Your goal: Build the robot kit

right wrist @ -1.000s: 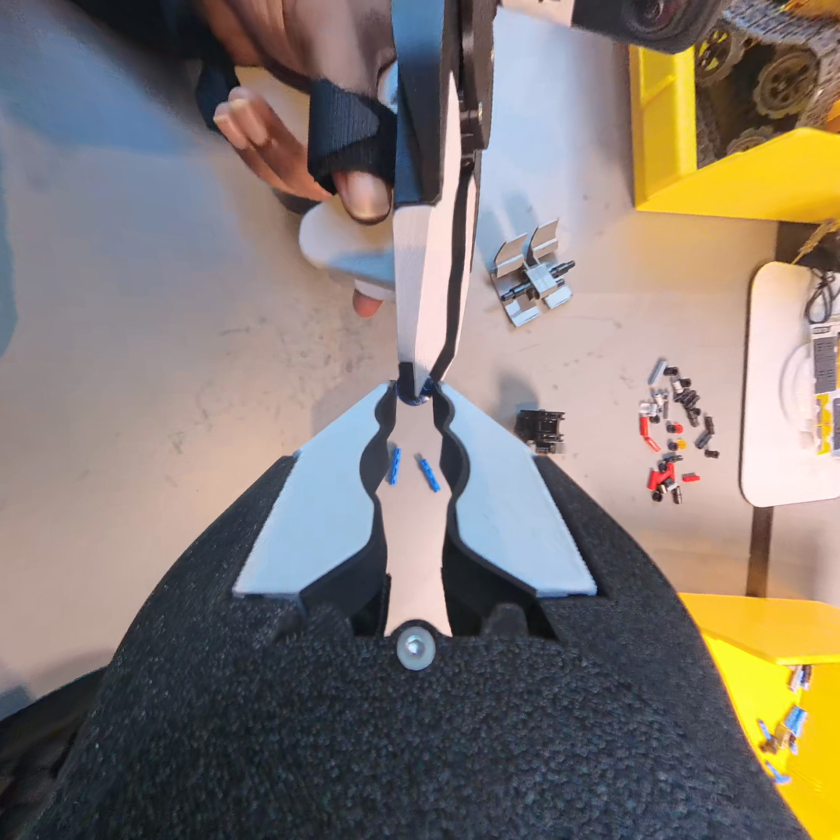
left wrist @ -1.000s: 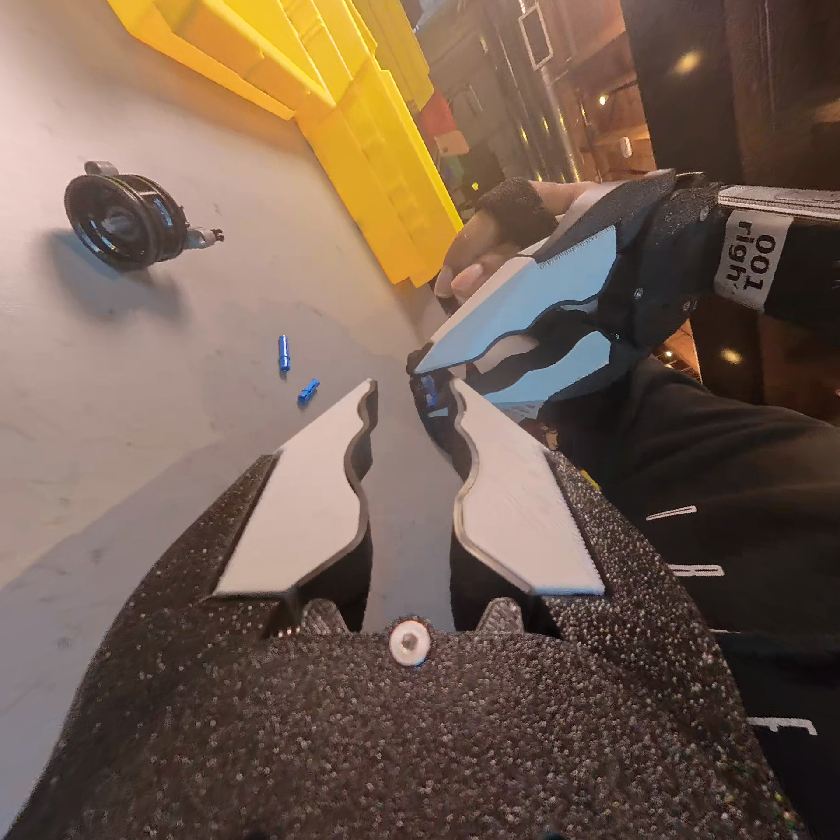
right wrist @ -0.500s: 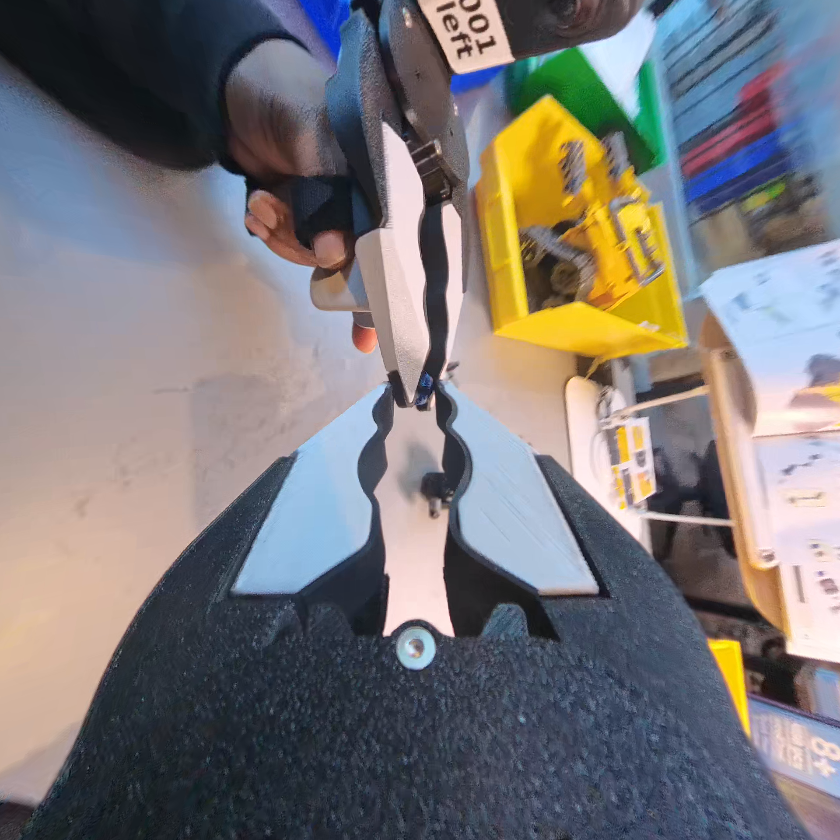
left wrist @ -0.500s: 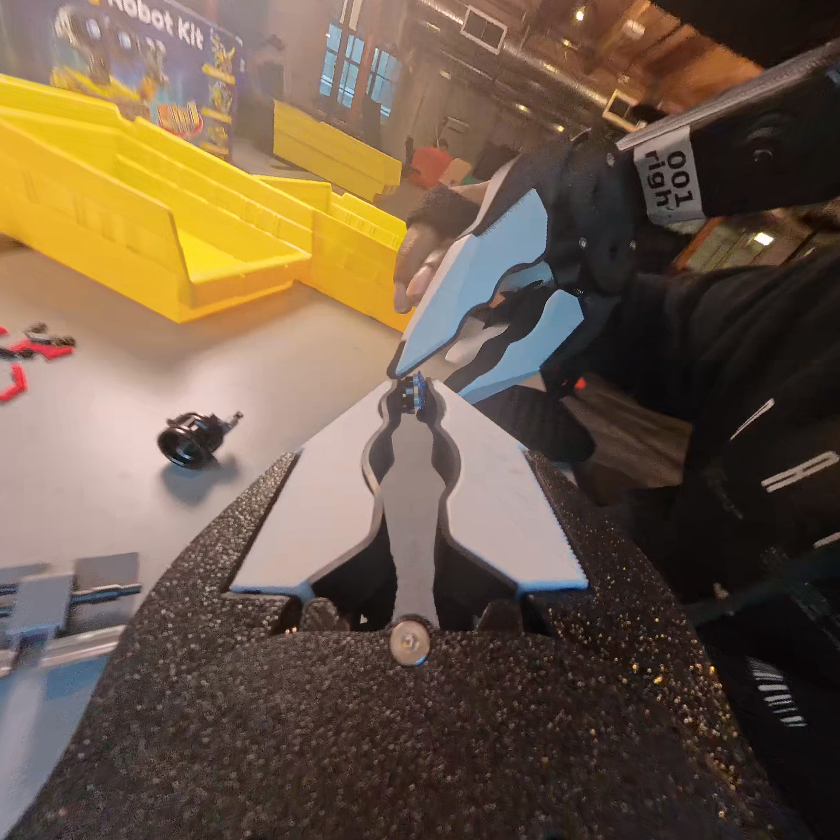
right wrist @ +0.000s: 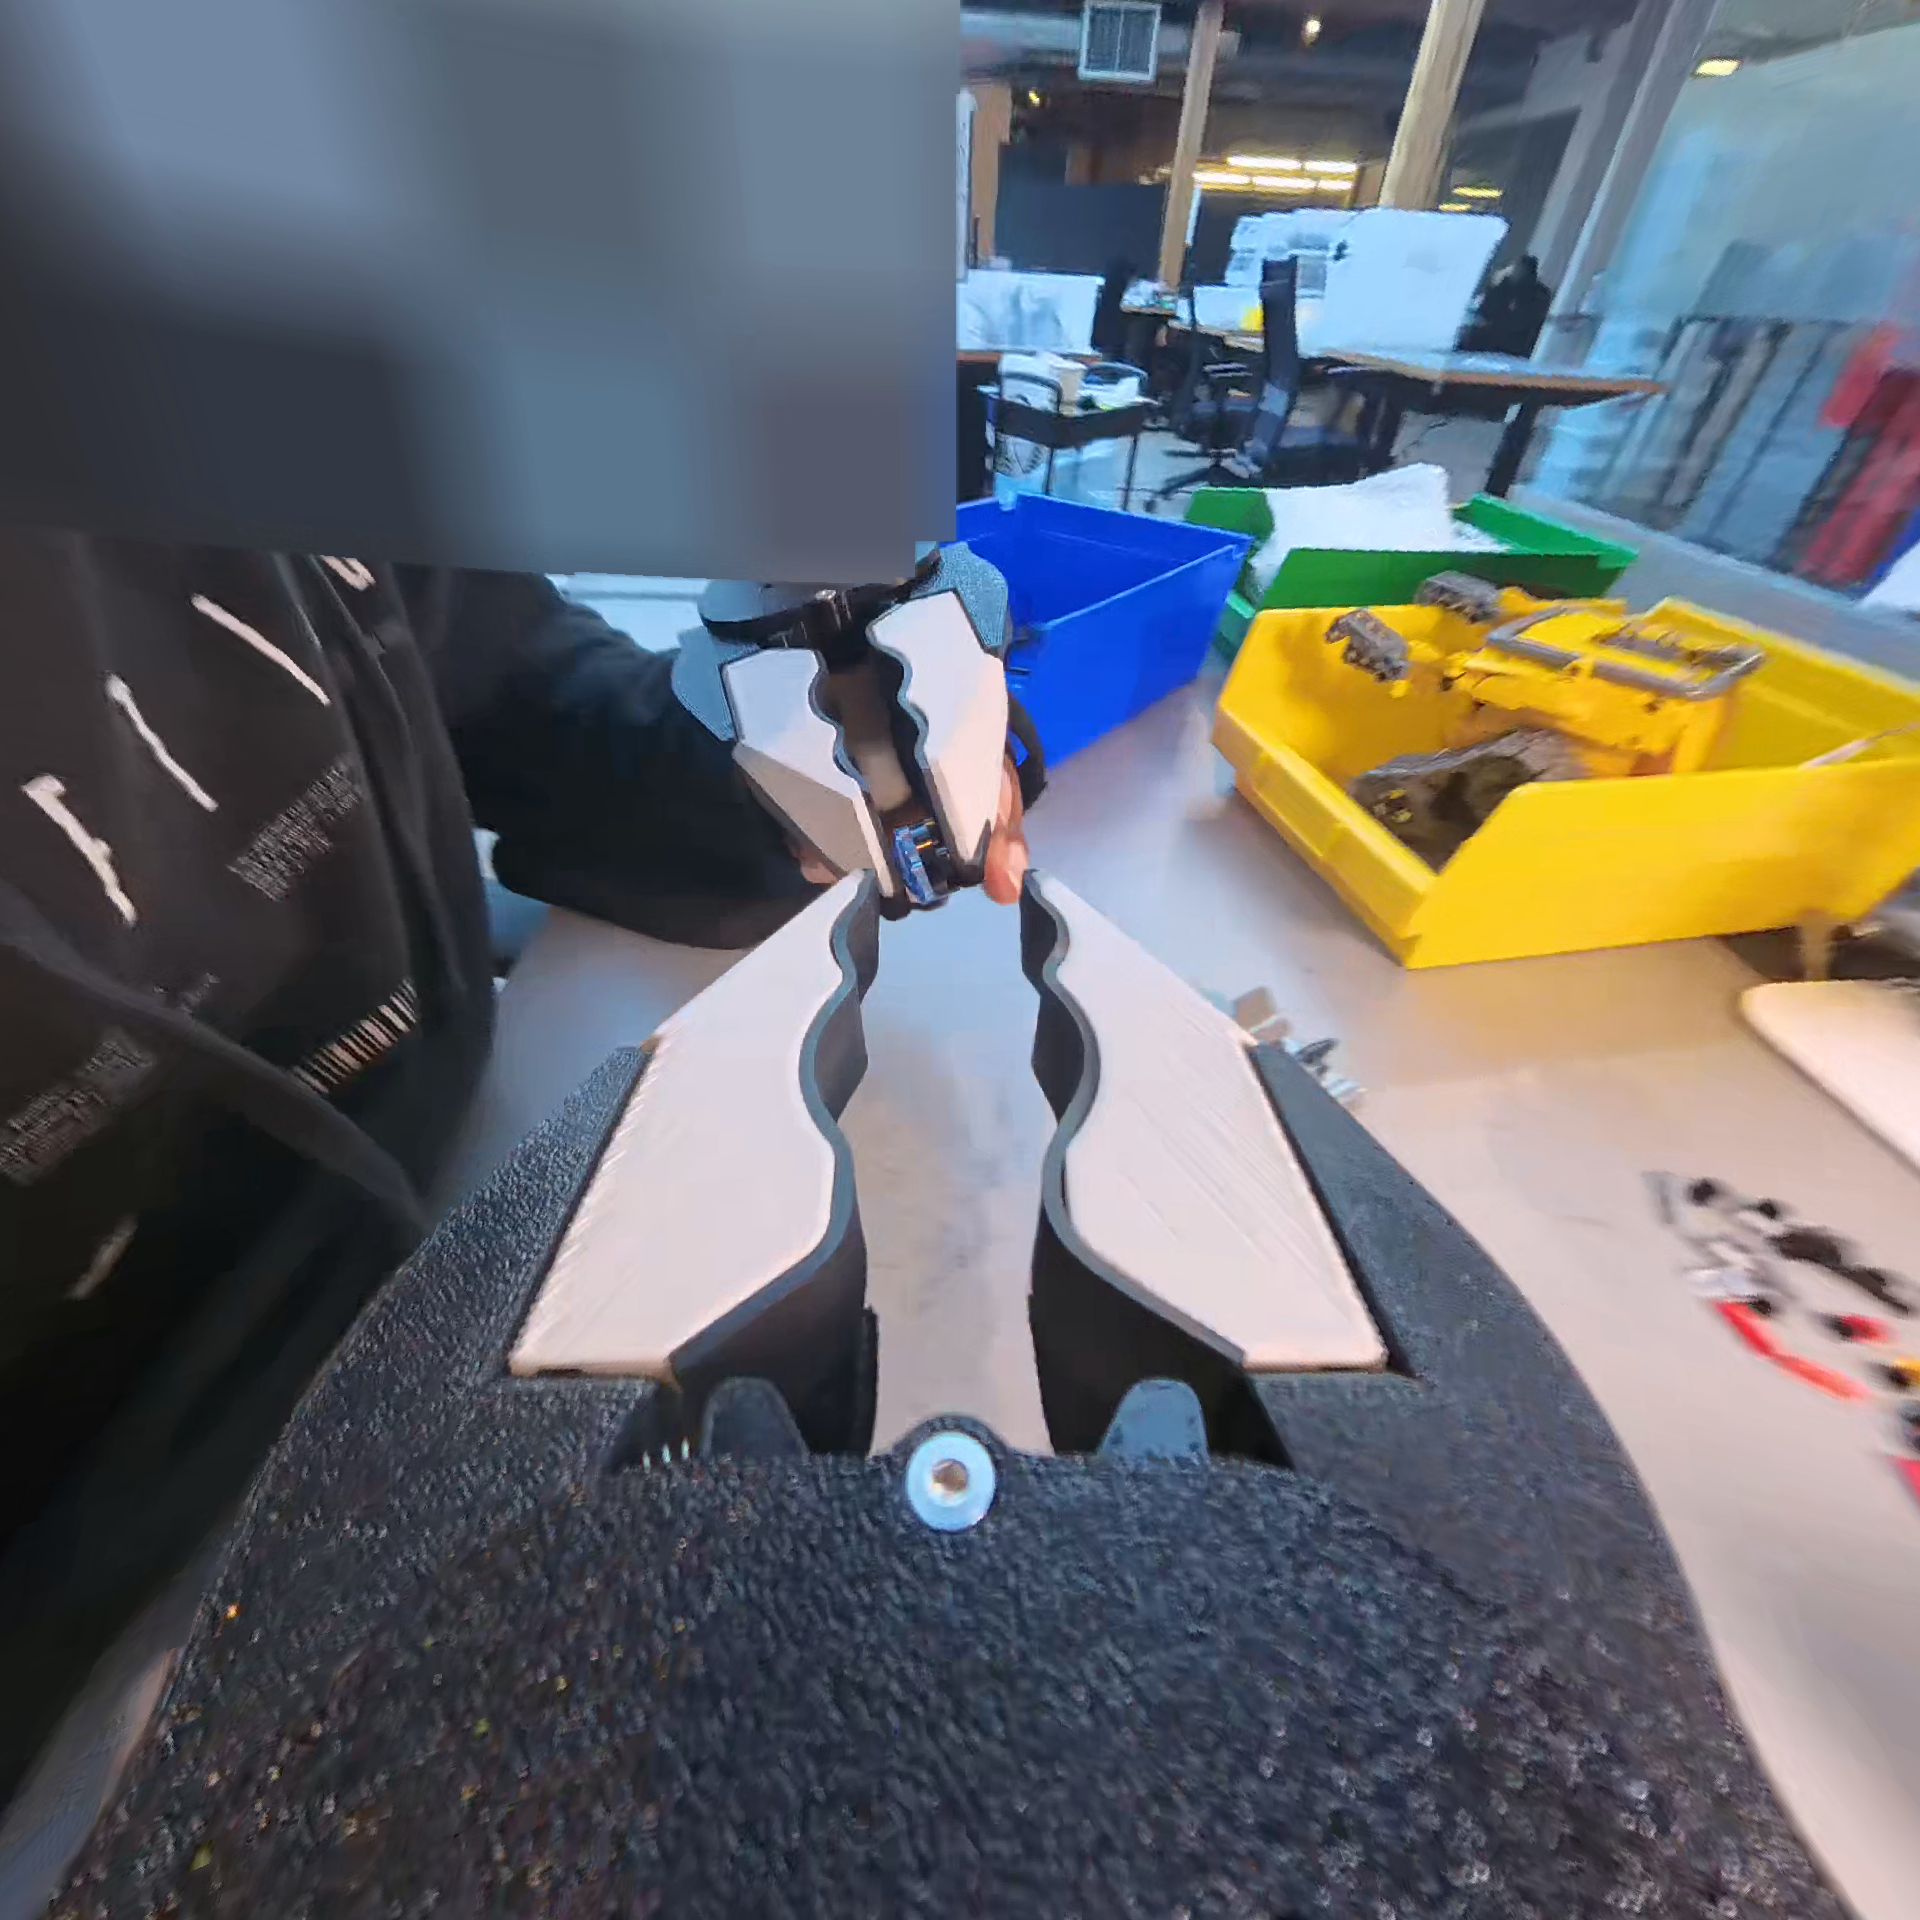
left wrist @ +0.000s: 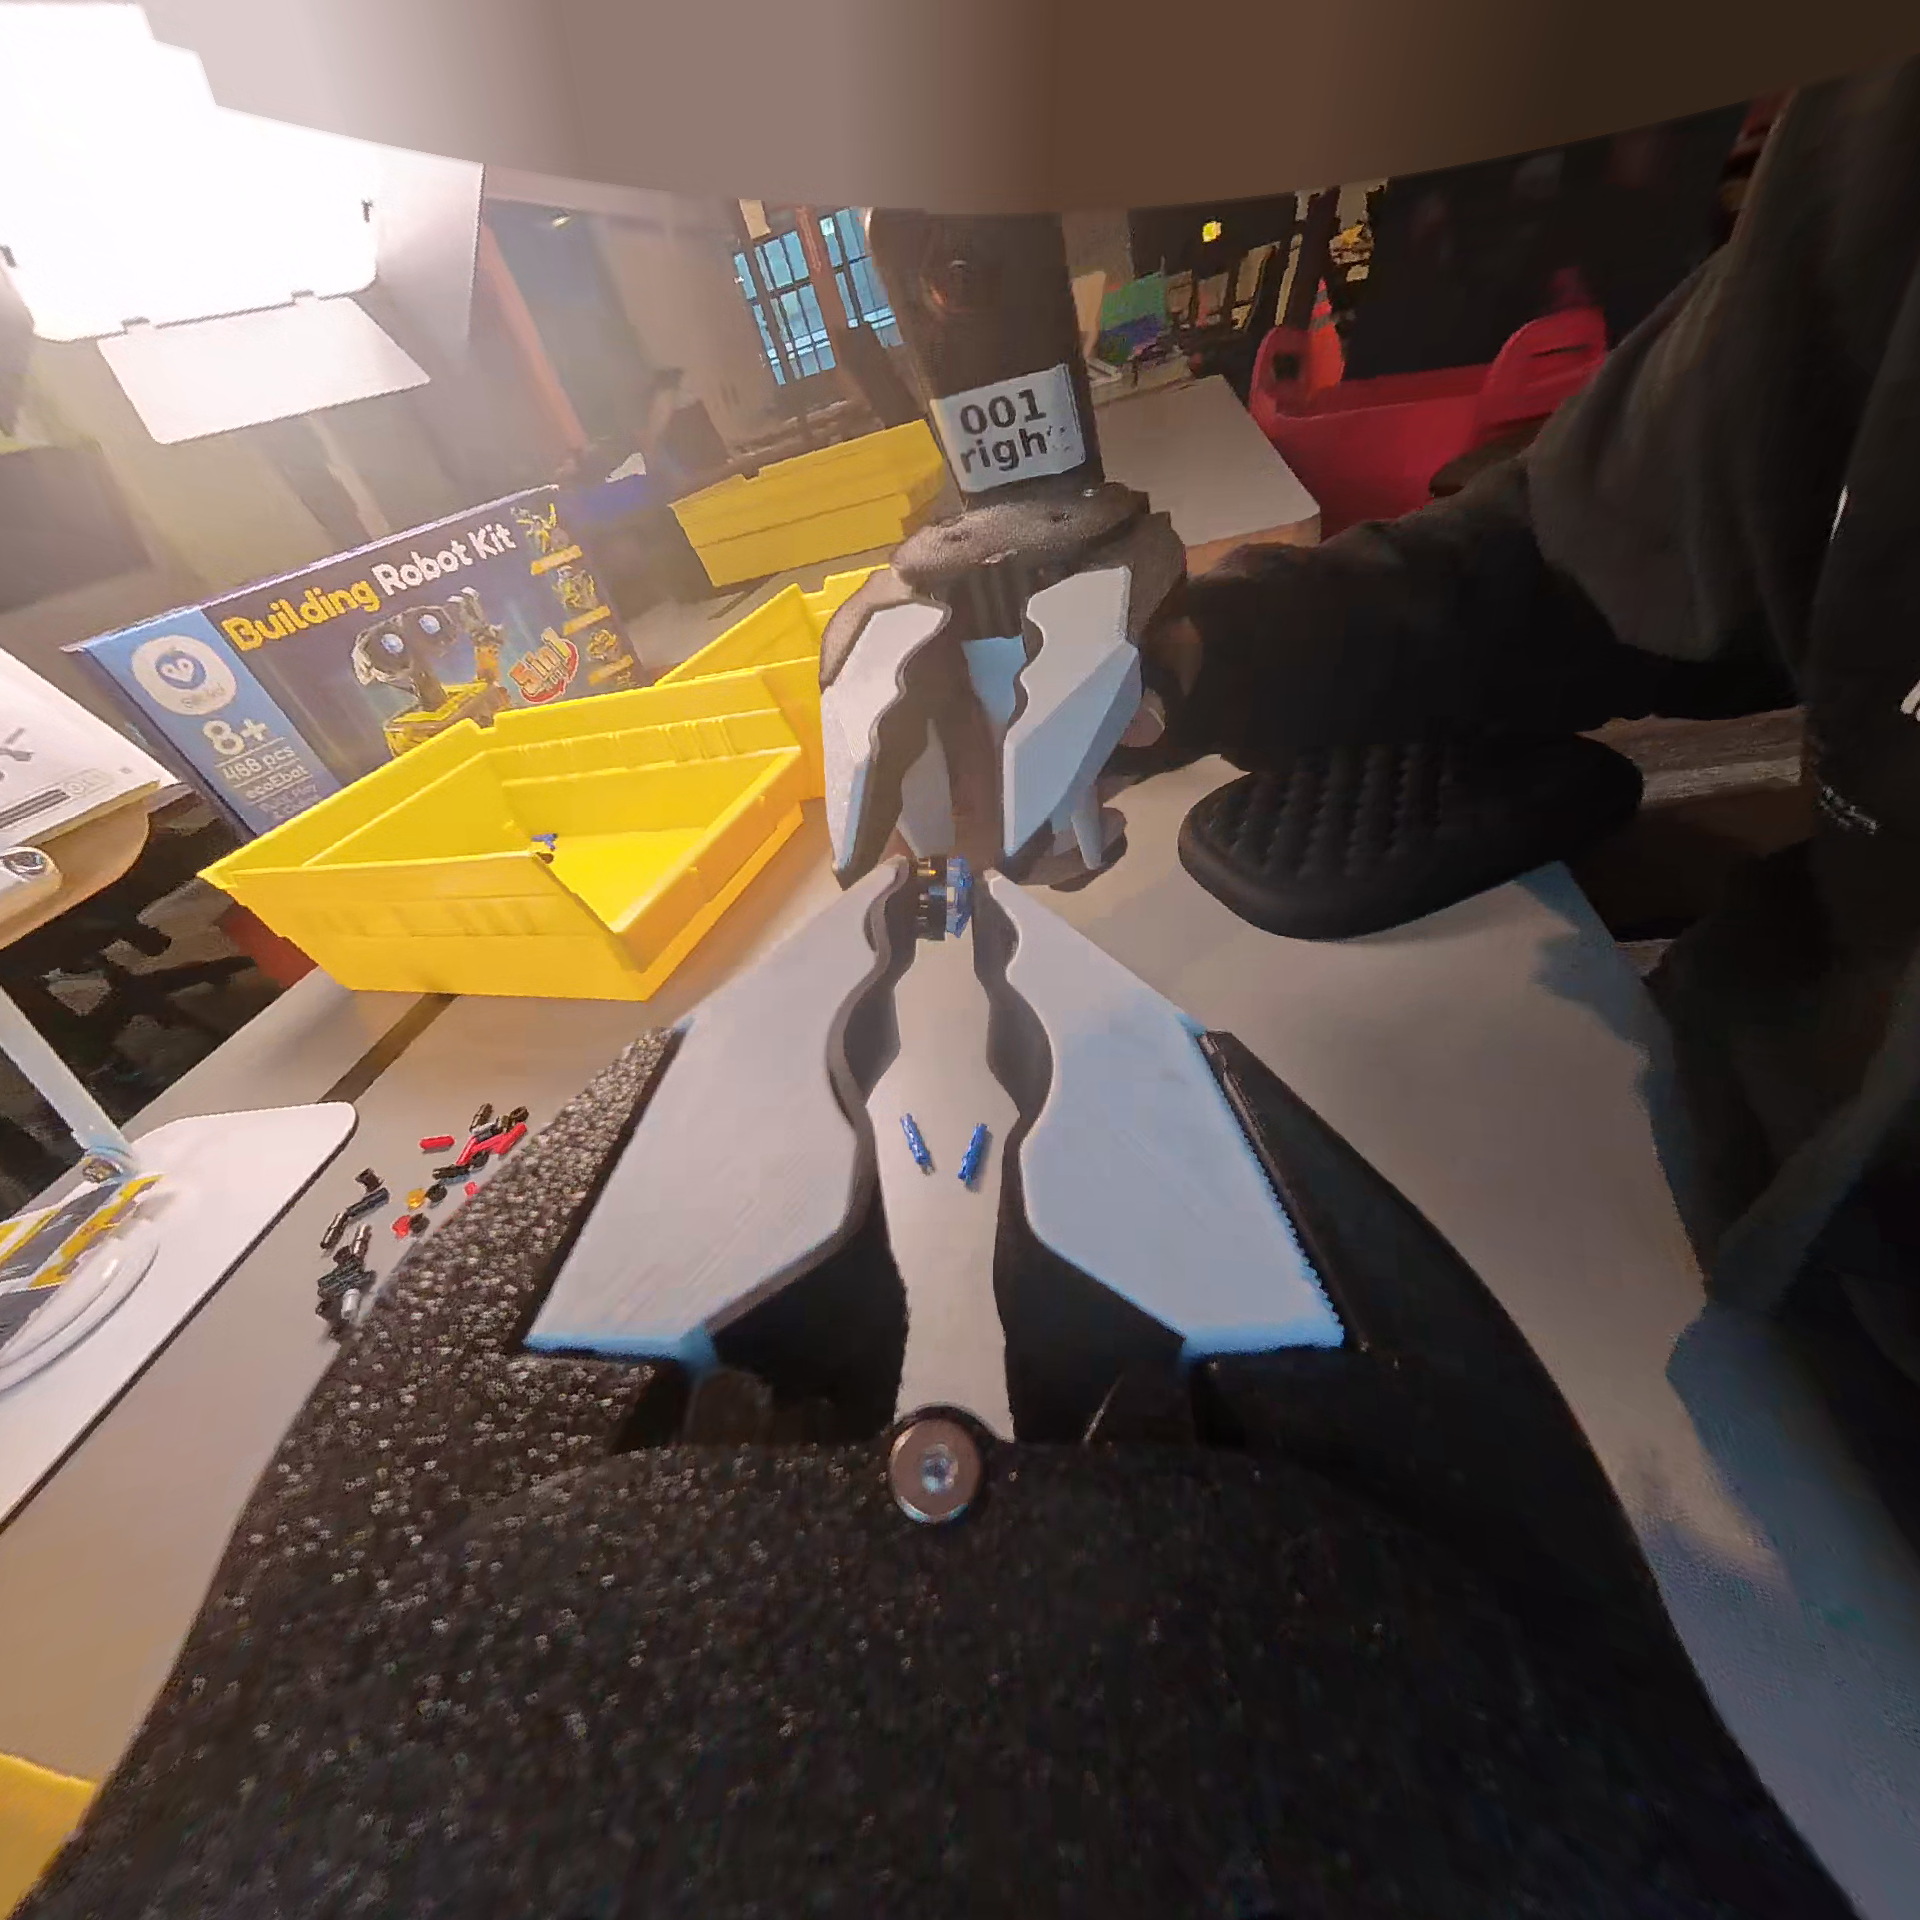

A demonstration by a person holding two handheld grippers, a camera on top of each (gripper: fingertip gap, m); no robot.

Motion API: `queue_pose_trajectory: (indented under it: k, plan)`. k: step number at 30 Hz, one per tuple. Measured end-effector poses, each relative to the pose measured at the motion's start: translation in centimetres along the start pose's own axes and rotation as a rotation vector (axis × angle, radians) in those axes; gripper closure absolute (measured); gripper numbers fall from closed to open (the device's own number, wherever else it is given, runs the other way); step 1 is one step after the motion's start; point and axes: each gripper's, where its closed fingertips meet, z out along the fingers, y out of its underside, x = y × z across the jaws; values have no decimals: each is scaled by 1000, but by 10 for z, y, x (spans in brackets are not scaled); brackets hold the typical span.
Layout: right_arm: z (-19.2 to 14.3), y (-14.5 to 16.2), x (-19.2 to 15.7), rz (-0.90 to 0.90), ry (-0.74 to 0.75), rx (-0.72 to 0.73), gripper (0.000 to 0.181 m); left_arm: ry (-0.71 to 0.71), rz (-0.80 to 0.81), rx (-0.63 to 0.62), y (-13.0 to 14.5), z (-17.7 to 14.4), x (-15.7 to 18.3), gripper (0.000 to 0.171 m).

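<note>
My left gripper [left wrist: 940,891] is shut on a small black and blue toothed part [left wrist: 940,896], held above the grey table [left wrist: 1351,1039]. The right wrist view shows the same part [right wrist: 914,868] pinched at the left gripper's tips [right wrist: 920,878]. My right gripper [right wrist: 945,883] is open. Its two fingertips stand apart on either side of the left gripper's tips, and nothing is between its pads. In the left wrist view the right gripper [left wrist: 935,868] hangs tip-down just over the part, with its fingers spread.
Two blue pins [left wrist: 914,1138] lie on the table under the left gripper. A pile of small red and black parts [left wrist: 416,1195] lies to the left. Behind are yellow bins [left wrist: 499,883], a kit box [left wrist: 395,644], a blue bin [right wrist: 1101,623] and a yellow bin with assemblies [right wrist: 1558,862]. Less than 4 cm separates the two grippers' tips.
My left gripper closed on the part that my right gripper held. My right gripper then opened and let it go. Both grippers swung up and turned.
</note>
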Motion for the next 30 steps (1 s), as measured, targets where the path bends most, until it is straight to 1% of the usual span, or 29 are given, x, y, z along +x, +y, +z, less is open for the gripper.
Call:
queue_pose_trajectory:
  k: [7, 11, 14, 21, 26, 28, 30]
  plan:
    - [-2, 7, -10, 150, -139, 45, 155, 35, 39, 1, 2, 3, 11, 163]
    - [-3, 9, -17, 238, -219, 90, 160, 60, 29, 2, 3, 4, 16, 163]
    - [-3, 13, -20, 271, -250, 100, 165, 74, 24, -11, 7, 5, 18, 163]
    - [-5, 11, -26, 305, -291, 139, 166, 85, 48, 12, 4, 5, 23, 163]
    - [-6, 12, -27, 299, -290, 146, 166, 86, 59, 21, 4, 6, 25, 163]
    - [-5, 14, -22, 289, -253, 137, 166, 77, 24, 13, 8, 7, 20, 163]
    - [-5, 16, -12, 299, -199, 131, 165, 77, -117, 8, 11, 8, 11, 162]
